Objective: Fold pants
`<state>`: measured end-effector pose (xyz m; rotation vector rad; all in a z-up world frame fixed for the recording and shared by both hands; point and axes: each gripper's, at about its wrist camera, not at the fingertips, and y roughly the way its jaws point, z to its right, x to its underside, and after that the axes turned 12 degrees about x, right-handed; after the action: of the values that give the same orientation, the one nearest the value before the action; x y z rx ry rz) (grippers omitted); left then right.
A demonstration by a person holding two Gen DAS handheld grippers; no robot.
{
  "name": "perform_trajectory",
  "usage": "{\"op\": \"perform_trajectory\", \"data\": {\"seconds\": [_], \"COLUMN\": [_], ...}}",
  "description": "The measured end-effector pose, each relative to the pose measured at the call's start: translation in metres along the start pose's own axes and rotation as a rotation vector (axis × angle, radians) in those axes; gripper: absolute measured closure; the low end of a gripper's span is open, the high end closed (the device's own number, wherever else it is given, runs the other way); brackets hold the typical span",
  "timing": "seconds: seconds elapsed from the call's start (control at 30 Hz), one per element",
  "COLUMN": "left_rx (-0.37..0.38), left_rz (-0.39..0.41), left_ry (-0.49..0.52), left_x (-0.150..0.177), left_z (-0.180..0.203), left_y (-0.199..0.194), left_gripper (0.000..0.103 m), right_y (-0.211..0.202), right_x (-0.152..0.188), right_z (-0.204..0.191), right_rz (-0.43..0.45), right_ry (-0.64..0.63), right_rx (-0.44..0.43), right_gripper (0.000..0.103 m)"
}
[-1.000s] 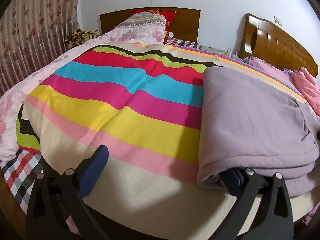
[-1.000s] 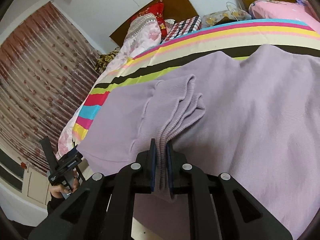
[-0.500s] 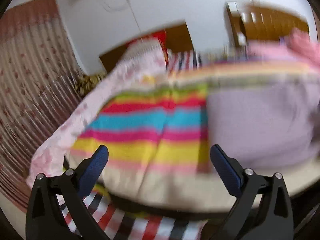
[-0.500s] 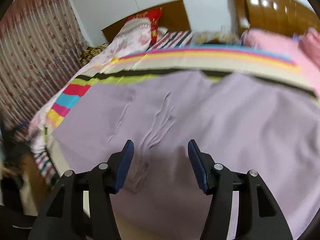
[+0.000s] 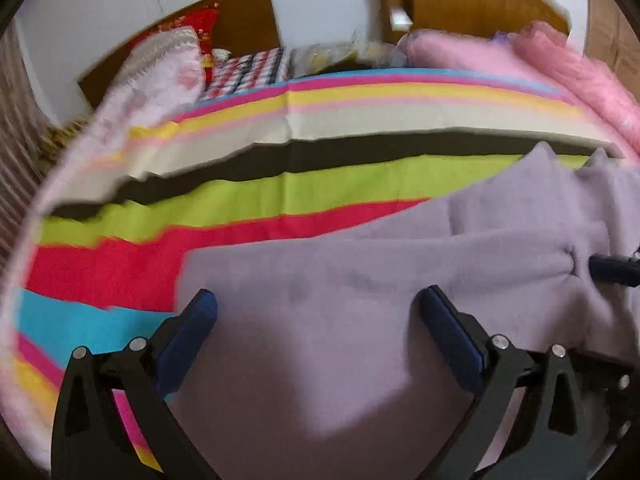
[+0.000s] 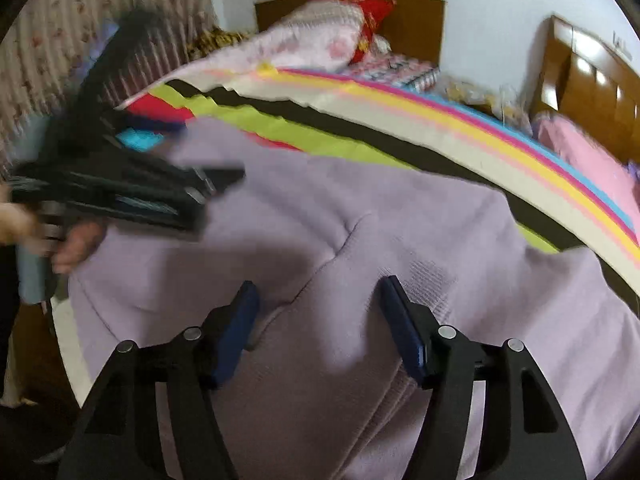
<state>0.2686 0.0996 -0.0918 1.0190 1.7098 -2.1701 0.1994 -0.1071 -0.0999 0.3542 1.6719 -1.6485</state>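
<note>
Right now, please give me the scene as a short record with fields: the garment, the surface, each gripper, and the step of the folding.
garment: lilac pants, lying folded over on themselves, some creases
surface: striped bedspread on a bed
left gripper: open, above the pants, holding nothing
right gripper: open, its jaws have just been opening; fabric lies below them, not pinched
background: pillows and a wooden headboard
step: neither gripper grips the pants; fold not yet finished, as it seems
</note>
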Motion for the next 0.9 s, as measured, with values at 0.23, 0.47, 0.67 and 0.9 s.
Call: {"op": "perform_trajectory", "data": {"seconds": [0.23,0.47,0.67,0.9], "left_rx": [-0.054,-0.065,-0.068,-0.068], "left_rz": [0.016,0.017,0.013,0.011], "left_ry": [-0.049,-0.057,-0.060,-0.066], "left_x": [0.002,0.001,0.000,0.000], "left_z": [-0.016,-0.016,-0.015,-0.015], "left_y": [-0.003,-0.005,-0.004,-0.003], "left_gripper": [0.001,0.001,0.001,0.001], "right_y": [0.003,-0.022,-0.031,-0.069], "right_x": [0.003,0.005,0.037,0.085], "right_z": [-0.001,0.013,0.115,0.186], "right_rz": [0.024,0.046,-0.021,-0.007], "right_ry": [0.016,0.074,0.281,0.487], "right_rx": [-0.003,-0.021,0.180,0.154], "right_gripper": [0.039,0.034,0.017,0.016]}}
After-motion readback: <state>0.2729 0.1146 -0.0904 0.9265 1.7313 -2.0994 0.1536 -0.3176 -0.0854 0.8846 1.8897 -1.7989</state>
